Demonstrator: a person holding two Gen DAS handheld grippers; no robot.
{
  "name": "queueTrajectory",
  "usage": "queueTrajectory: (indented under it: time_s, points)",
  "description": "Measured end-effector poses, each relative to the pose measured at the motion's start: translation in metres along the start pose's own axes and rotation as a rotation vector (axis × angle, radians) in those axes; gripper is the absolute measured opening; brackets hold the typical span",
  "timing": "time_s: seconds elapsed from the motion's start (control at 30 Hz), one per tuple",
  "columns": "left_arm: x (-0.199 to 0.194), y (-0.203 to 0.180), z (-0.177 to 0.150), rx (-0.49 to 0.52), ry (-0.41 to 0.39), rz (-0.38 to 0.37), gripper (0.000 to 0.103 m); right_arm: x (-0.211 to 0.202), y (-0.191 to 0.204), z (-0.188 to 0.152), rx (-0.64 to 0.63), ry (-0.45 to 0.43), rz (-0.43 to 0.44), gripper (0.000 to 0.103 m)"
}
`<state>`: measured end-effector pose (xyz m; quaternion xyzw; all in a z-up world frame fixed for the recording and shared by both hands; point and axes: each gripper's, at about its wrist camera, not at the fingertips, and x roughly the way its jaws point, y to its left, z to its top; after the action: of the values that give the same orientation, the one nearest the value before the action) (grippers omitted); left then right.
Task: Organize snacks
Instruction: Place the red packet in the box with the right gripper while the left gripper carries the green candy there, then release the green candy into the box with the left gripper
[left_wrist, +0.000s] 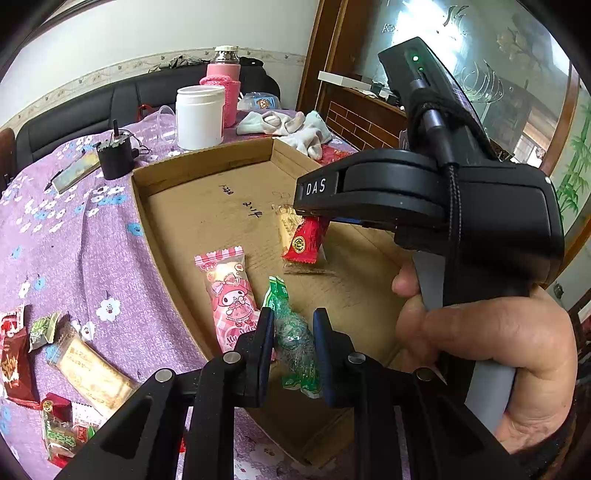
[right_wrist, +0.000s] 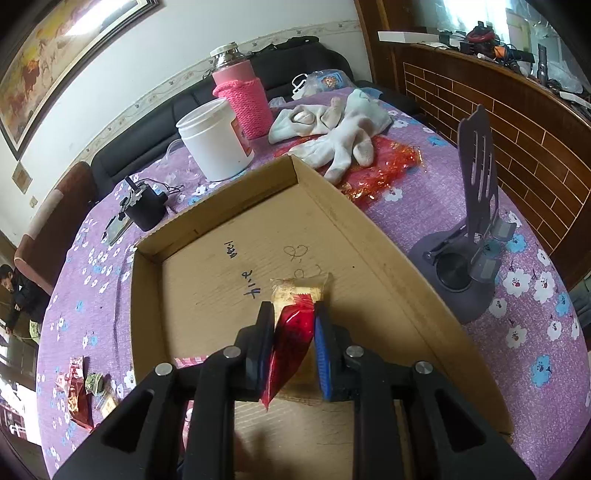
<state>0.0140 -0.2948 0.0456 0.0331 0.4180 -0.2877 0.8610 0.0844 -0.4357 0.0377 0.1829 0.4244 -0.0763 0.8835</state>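
Note:
A shallow cardboard box (left_wrist: 207, 166) (right_wrist: 221, 206) lies on the purple table. My left gripper (left_wrist: 293, 332) is shut on a green snack packet (left_wrist: 295, 339) low over the box's near edge. A pink cartoon packet (left_wrist: 229, 295) lies in the box beside it. My right gripper (right_wrist: 294, 332), also in the left wrist view (left_wrist: 310, 214), is shut on a red snack packet (right_wrist: 291, 343) (left_wrist: 306, 240) just above the box floor. A beige packet (right_wrist: 299, 290) (left_wrist: 286, 225) lies in the box under its tip. Several loose snacks (left_wrist: 55, 365) (right_wrist: 79, 384) lie on the cloth left of the box.
Behind the box stand a white jar (left_wrist: 199, 116) (right_wrist: 214, 140), a pink flask (left_wrist: 225, 85) (right_wrist: 242, 96), a black device (left_wrist: 114, 157) (right_wrist: 146, 206) and white socks (left_wrist: 291, 129) (right_wrist: 332, 129). A grey phone stand (right_wrist: 469, 258) stands right of the box. A sofa lies beyond the table.

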Motion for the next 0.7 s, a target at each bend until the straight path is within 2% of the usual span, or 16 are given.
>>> queueTrajectory:
  time_s: [0.43,0.57,0.7]
  points:
    - [-0.004,0.001,0.000,-0.003,-0.003,-0.008,0.021,-0.006,0.000,0.002,0.002,-0.022,-0.018,0.025]
    - [-0.008,0.002,0.000,-0.012,-0.015,-0.013,0.031,-0.010,-0.001,0.002,0.005,-0.036,-0.024,0.024]
    - [-0.012,0.002,0.001,-0.017,-0.019,-0.020,0.033,-0.014,-0.004,0.004,0.013,-0.049,-0.024,0.025]
